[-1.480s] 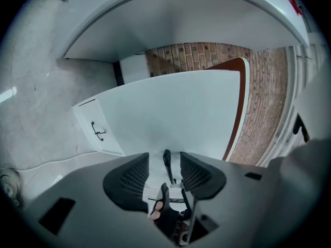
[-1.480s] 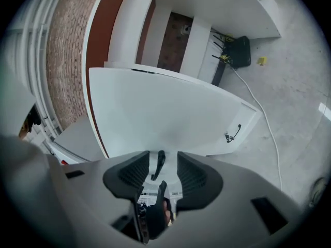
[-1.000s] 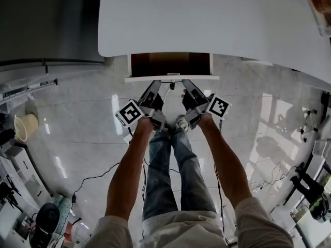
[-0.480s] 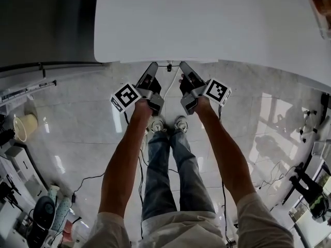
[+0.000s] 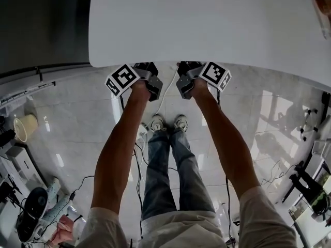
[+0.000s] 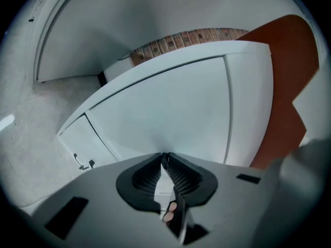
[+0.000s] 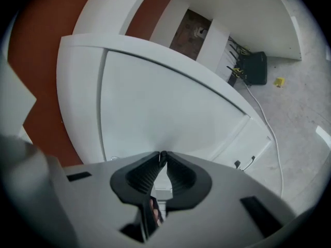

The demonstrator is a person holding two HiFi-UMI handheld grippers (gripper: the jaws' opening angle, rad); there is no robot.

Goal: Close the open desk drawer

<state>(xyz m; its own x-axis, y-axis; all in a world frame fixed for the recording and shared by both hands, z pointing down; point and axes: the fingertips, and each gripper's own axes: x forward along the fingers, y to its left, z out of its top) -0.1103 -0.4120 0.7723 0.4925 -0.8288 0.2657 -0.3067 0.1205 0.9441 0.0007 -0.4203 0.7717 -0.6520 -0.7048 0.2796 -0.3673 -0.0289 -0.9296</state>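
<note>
The white drawer front (image 6: 170, 112) fills the left gripper view and also the right gripper view, where the drawer front (image 7: 165, 107) stands right before the jaws. My left gripper (image 6: 163, 155) is shut, its tips together at the panel with nothing between them. My right gripper (image 7: 163, 153) is shut the same way. In the head view the white desk top (image 5: 207, 19) hides the drawer and both grippers' tips. Only the left marker cube (image 5: 120, 79) and the right marker cube (image 5: 215, 75) show at the desk's near edge.
A black box with cables (image 7: 255, 68) and a small yellow piece (image 7: 279, 81) lie on the floor under the desk. A red-brown panel (image 6: 289, 76) flanks the drawer. The person's shoes (image 5: 166, 123) stand below the desk edge, with a cable (image 5: 138, 159) on the tiles and a bucket (image 5: 25, 126) at left.
Both grippers moved forward together and the open drawer slid in under the desk top. Its brown inside and white front no longer show in the head view.
</note>
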